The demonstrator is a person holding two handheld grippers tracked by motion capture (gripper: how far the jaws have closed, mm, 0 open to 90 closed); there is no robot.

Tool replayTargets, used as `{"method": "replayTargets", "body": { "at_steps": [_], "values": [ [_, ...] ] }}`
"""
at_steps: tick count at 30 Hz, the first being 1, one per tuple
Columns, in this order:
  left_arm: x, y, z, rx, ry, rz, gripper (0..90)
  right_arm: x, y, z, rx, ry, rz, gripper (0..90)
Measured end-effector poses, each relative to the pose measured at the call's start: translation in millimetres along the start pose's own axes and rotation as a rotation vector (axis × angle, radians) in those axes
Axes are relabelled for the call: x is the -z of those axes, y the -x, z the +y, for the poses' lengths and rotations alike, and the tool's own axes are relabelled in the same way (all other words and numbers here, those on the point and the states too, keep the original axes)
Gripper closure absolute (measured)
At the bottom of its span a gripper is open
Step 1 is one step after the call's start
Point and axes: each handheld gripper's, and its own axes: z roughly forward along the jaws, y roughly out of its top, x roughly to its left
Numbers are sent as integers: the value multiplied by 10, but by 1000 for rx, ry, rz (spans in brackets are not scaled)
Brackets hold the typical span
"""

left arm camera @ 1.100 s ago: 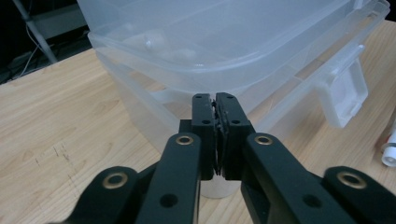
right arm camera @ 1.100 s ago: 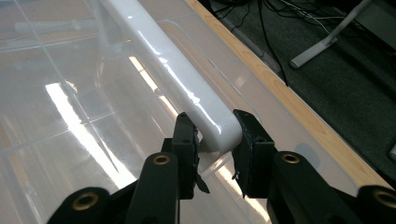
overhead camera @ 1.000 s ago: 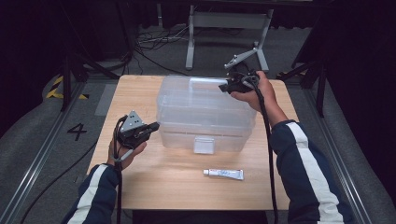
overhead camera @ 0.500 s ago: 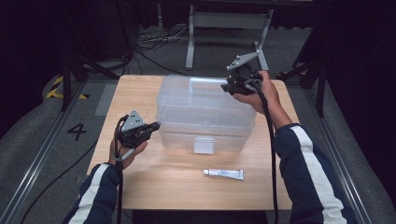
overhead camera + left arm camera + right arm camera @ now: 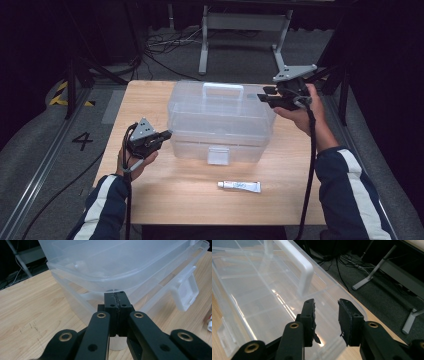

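Clear plastic storage box [image 5: 220, 122] sat mid-table, lid on. Left gripper [image 5: 164, 135] was clenched empty, tips against the box's left end. Right gripper [image 5: 263, 96], jaws just opening and empty, hovered at its right rear corner.

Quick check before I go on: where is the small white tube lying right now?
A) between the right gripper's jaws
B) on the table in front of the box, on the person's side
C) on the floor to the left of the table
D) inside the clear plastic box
B: in the high view the tube lies flat on the wooden table, apart from the clear box and in front of its latch.
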Motion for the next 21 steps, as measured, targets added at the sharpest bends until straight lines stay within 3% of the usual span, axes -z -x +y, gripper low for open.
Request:
{"method": "replayTargets", "body": {
  "at_steps": [10, 21],
  "values": [
    [5, -6, 28, -10, 0, 2, 899, 288, 98, -511, -35, 76, -30, 667],
    [21, -22, 78, -15, 11, 5, 900, 271, -2, -986, -37, 83, -9, 654]
  ]
}}
